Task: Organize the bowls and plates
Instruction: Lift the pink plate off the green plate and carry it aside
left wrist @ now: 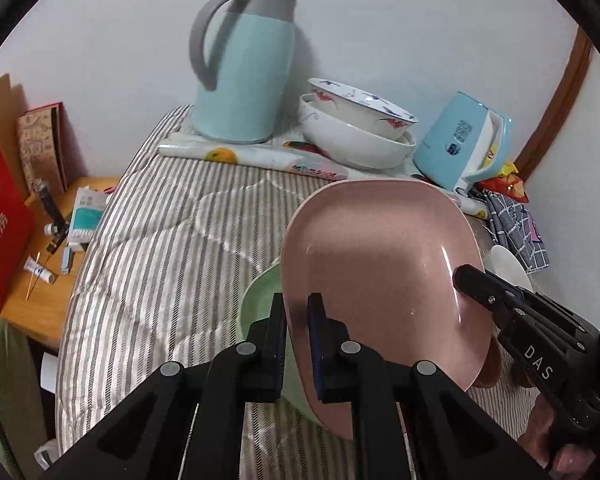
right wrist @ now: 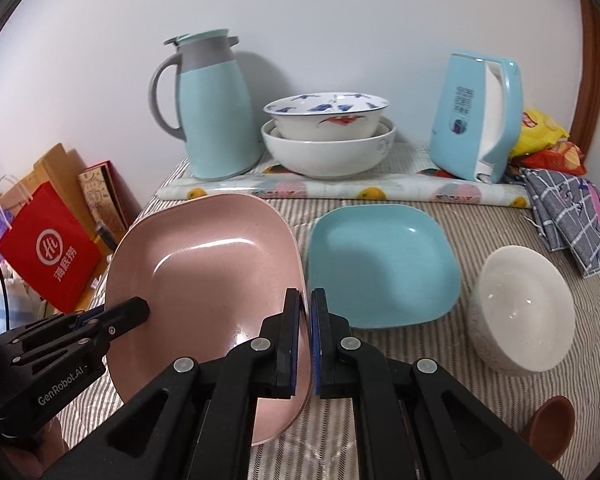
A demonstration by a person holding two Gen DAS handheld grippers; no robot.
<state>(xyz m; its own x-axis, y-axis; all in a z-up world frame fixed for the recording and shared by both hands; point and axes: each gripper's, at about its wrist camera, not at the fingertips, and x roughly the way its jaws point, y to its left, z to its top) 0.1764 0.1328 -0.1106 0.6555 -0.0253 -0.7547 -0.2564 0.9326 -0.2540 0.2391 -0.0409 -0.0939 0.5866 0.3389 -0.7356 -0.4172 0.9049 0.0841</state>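
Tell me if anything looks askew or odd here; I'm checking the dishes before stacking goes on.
Nothing is spilled or broken. The square pink plate is tilted in the air, pinched at opposite rims by both tongs. The small white bowl leans on its side on the striped cloth.

Ahead of my grippers a plain white wall (right wrist: 340, 20) closes the view, evenly lit, with soft shadows falling on it. Below me lies a striped quilt (left wrist: 160, 240), grey and white, covering the surface I work over. To the far right a curved brown wood frame (right wrist: 592, 60) runs up the wall. Off to my left, lower than the quilt, stands a wooden side table (left wrist: 40, 312), with a red paper bag (right wrist: 48, 256) leaning beside it.
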